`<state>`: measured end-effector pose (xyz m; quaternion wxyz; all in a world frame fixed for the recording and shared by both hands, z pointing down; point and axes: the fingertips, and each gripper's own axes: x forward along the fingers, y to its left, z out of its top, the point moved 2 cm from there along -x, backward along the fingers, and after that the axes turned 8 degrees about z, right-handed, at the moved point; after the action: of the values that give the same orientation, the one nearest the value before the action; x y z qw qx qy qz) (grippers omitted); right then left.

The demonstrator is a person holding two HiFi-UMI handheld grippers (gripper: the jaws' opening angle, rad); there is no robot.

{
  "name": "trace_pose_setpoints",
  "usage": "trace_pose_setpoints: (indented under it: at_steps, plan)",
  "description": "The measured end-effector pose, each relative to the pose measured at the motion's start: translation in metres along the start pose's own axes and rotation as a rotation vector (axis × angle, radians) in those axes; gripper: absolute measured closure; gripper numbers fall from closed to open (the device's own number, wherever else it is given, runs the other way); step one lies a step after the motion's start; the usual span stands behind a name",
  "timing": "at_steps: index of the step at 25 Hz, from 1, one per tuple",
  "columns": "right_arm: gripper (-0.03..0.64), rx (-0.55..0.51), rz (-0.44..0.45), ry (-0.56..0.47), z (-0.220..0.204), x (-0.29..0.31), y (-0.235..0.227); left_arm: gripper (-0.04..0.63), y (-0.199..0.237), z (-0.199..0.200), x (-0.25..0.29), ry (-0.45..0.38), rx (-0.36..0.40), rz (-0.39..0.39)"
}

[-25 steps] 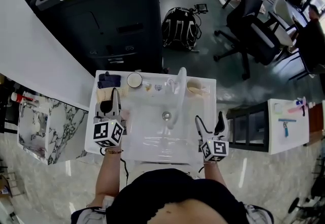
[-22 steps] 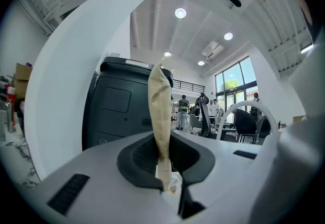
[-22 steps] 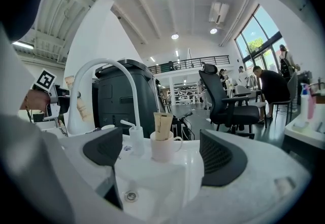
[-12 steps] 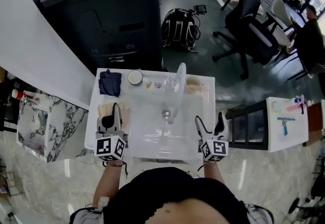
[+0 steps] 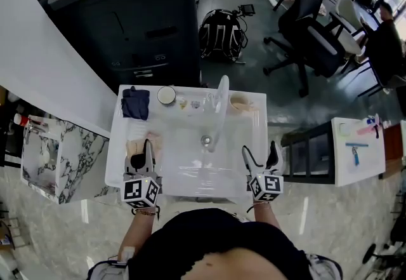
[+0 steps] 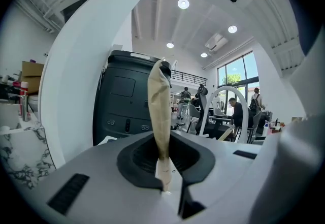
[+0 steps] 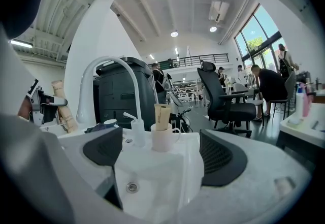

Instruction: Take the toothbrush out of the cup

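A toothbrush in a tan paper wrap (image 6: 160,111) stands upright between the jaws of my left gripper (image 6: 163,163), which is shut on its lower end. From the head view this gripper (image 5: 144,148) hangs over the left side of the white sink unit (image 5: 120,171), with the wrap (image 5: 134,145) showing at its tips. The white cup (image 7: 163,138) stands at the back right of the unit (image 5: 240,103), with another tan wrapped piece (image 7: 162,115) sticking out of it. My right gripper (image 5: 259,153) is open over the sink's right edge, nothing between its fingers.
A tall curved faucet (image 5: 219,110) rises at the back of the basin, above the drain (image 5: 205,140). A pump bottle (image 7: 136,129) stands left of the cup. A dark cloth (image 5: 134,103) and a round white lid (image 5: 167,96) lie at the back left. A black cabinet (image 5: 127,18) stands behind.
My left gripper has drawn back from the rear of the counter toward the person, carrying the wrapped toothbrush with it. The right gripper has stayed nearly where it was.
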<state>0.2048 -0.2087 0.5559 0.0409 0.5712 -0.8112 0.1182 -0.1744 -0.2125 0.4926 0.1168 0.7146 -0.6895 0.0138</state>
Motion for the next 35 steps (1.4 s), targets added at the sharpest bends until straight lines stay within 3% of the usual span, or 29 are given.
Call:
trace_pose_setpoints:
  at_steps: [8, 13, 17, 25, 29, 32, 34, 35]
  plan:
    - [0.143, -0.015, 0.001, 0.032, -0.009, 0.009, -0.01, 0.561, -0.005, -0.016, -0.009, 0.037, -0.02, -0.003]
    - [0.143, -0.021, 0.047, 0.07, -0.014, 0.042, -0.014, 0.561, -0.004, -0.021, -0.013, 0.048, -0.032, 0.005]
    - [0.143, -0.016, 0.079, 0.075, -0.011, 0.081, -0.014, 0.561, 0.001, -0.018, -0.016, 0.04, -0.006, 0.025]
    - [0.143, -0.054, 0.093, 0.052, 0.004, 0.138, -0.017, 0.561, 0.022, -0.019, -0.034, 0.045, -0.028, 0.107]
    - [0.146, -0.027, 0.093, 0.054, 0.005, 0.152, -0.022, 0.561, 0.023, -0.016, -0.045, 0.032, 0.007, 0.122]
    - [0.254, -0.046, 0.089, 0.065, 0.004, 0.159, -0.023, 0.561, 0.029, -0.016, -0.049, 0.029, -0.008, 0.14]
    - [0.413, -0.067, 0.084, 0.077, 0.002, 0.162, -0.024, 0.561, 0.034, -0.018, -0.051, 0.032, -0.024, 0.157]
    - [0.455, -0.074, 0.084, 0.082, 0.001, 0.163, -0.024, 0.561, 0.036, -0.019, -0.053, 0.034, -0.028, 0.164]
